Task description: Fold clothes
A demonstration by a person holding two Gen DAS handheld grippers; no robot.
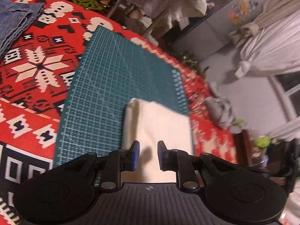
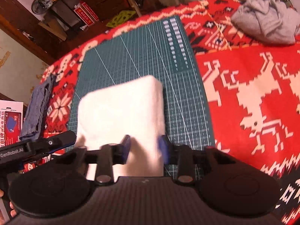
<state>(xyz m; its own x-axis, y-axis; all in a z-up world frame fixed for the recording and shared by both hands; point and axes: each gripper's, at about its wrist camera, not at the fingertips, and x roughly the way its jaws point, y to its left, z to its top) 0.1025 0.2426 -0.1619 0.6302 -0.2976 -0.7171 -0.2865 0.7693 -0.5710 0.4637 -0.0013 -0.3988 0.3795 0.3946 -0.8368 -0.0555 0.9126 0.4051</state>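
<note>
White garment (image 2: 121,116) lies folded into a compact rectangle on the green cutting mat (image 1: 105,86), at approx 6 o'clock of the mat, near its front edge. Left gripper (image 1: 148,154) and right gripper (image 2: 144,150) both hover over the near edge w/ jaws part open, nothing pinched between the pads as far as I can tell. Risks: a pad snagging only the top layer would peel the fold open; dragging it could skew the stack. Jeans (image 1: 15,22) sit folded at 10 o'clock on the table, grey garment (image 2: 266,22) bunched at 2 o'clock, well apart.
</note>
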